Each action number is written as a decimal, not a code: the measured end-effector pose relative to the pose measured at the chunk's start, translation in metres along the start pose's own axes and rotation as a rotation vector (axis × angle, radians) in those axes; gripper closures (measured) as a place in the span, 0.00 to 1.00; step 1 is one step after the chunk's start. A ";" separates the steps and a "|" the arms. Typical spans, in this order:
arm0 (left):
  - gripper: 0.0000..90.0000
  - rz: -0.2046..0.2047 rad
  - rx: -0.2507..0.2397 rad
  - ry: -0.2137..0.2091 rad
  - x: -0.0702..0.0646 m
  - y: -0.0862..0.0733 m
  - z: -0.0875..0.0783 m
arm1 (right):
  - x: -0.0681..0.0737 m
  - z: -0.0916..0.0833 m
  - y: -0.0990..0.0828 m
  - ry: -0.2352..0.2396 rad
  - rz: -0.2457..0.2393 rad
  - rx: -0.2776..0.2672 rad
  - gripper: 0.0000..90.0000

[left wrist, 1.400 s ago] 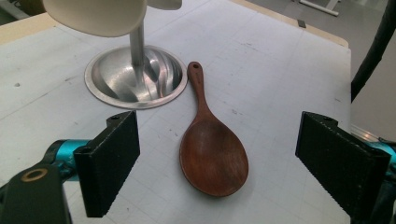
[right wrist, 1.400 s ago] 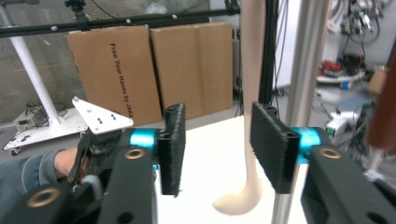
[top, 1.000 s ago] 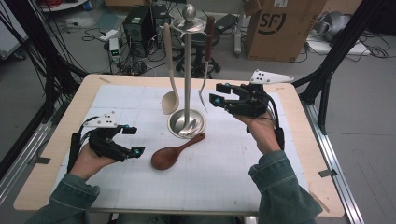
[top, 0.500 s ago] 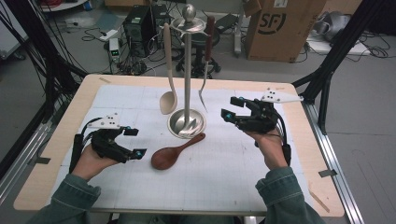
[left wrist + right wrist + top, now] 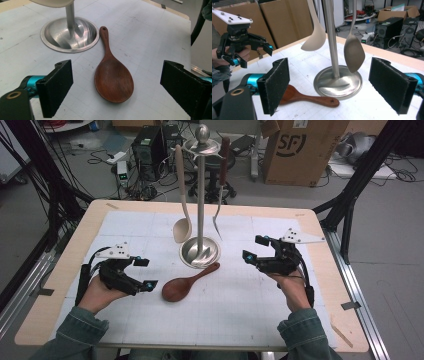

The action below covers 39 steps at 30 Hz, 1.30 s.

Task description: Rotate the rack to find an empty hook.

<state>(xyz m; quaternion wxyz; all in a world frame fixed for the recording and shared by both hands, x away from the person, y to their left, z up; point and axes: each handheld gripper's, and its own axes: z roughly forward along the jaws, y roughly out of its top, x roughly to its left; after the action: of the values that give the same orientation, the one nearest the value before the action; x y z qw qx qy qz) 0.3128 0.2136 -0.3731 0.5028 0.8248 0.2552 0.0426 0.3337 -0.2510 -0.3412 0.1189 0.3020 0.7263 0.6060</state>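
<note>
The left gripper (image 5: pixel 143 273) gapes near the wooden spoon (image 5: pixel 187 283); the right gripper (image 5: pixel 254 248), jaws just opening, holds nothing.

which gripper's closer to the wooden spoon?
Left. The left gripper sits open just left of the wooden spoon's bowl; the right gripper, also open, is farther off, right of the handle end.

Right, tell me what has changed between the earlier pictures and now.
The right gripper has come down from near the hanging utensils toward the table and nearer the person, and its jaws have just been opening, with nothing between them. The left gripper stayed open beside the wooden spoon, which lies unmoved by the stand.
</note>
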 end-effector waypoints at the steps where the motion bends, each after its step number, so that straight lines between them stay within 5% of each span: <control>1: 0.13 -0.003 0.001 -0.001 0.000 0.000 0.000 | 0.000 -0.001 -0.002 -0.002 0.003 0.002 0.18; 24: 0.11 -0.006 0.004 0.002 0.000 -0.001 0.000 | -0.001 -0.010 -0.040 -0.046 0.012 0.072 0.09; 27: 0.11 -0.007 0.001 0.003 0.000 -0.001 0.000 | 0.000 -0.010 -0.043 -0.057 0.009 0.090 0.00; 39: 0.08 -0.010 0.010 0.013 -0.001 -0.002 0.004 | 0.001 -0.017 -0.060 -0.057 0.016 0.129 0.00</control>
<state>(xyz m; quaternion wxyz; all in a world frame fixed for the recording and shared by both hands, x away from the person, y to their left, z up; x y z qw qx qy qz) 0.3126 0.2105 -0.3762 0.4969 0.8259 0.2627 0.0443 0.3062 -0.2691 -0.3940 0.1147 0.3319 0.7577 0.5500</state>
